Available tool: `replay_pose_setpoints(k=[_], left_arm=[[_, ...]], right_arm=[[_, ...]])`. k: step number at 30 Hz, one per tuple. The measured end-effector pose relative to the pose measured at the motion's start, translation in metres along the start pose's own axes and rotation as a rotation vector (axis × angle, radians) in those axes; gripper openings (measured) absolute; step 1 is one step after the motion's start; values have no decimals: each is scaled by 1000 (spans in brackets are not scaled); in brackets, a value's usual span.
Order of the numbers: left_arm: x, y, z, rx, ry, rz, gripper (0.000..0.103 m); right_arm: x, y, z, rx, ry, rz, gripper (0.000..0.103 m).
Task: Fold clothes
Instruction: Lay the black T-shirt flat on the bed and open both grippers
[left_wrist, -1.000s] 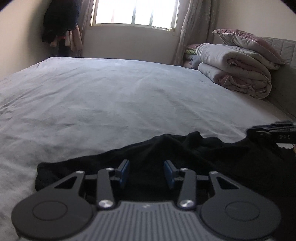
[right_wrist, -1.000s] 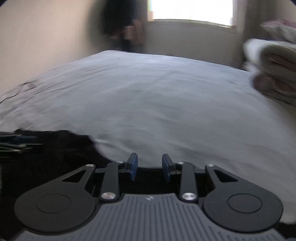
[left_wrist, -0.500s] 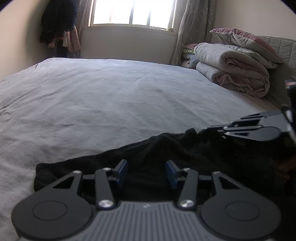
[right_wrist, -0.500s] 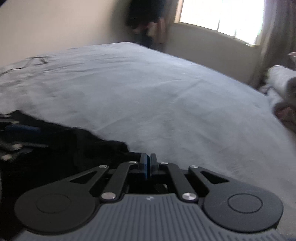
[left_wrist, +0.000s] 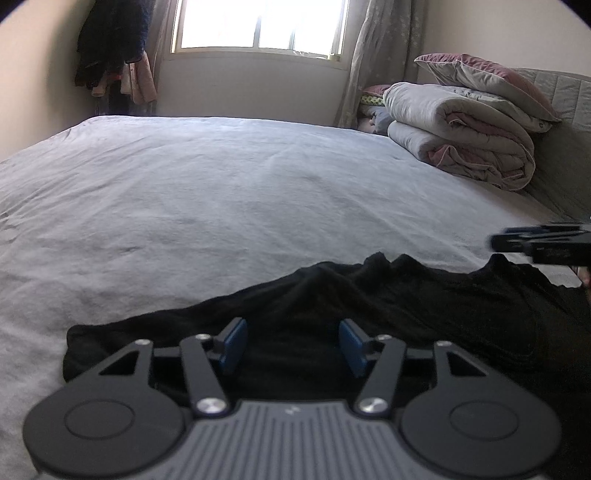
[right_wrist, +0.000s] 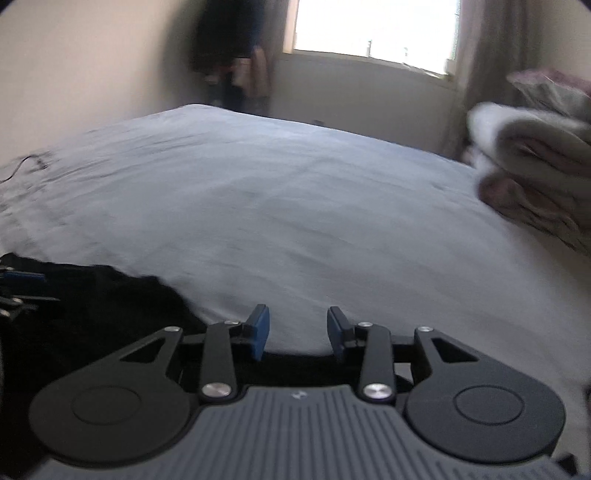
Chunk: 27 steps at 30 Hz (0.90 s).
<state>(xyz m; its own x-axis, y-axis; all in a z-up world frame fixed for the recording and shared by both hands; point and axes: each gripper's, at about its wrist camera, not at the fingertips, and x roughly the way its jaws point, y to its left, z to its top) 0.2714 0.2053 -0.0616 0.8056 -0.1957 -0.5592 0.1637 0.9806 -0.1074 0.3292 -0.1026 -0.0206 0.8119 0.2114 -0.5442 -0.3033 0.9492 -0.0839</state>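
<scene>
1. A soft black garment is lying crumpled on the wrinkly grey bed sheet, at its near edge.
2. The left gripper is hovering over the cloth, blue pads wide apart, holding nothing.
3. The right gripper is sitting open at the cloth's edge, empty.
4. Puffy folded quilts are sitting stacked far off.

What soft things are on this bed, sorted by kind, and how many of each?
Black garment: 1
Folded quilts: 2, stacked
Pillow: 1, on top of the quilts
Total: 4
More bedding shows behind the stack, too hidden to count.
</scene>
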Motion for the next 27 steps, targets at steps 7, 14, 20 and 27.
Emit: replay_pose_setpoints(k=[7,14,20,27], left_arm=[[1,-3,-1,19,2,2,61],[2,-6,-2,36,4,8,64],[1,-7,-3,42,6,7,66],[1,-6,-3,41,8,-9,70]], right_arm=[[-13,-36,-29,88,39,22,38],[20,-22,-32,64,49,-28,32],[31,-33,-20,116,43,-60,32],[-26,-35,-25,146,12,-64,36]])
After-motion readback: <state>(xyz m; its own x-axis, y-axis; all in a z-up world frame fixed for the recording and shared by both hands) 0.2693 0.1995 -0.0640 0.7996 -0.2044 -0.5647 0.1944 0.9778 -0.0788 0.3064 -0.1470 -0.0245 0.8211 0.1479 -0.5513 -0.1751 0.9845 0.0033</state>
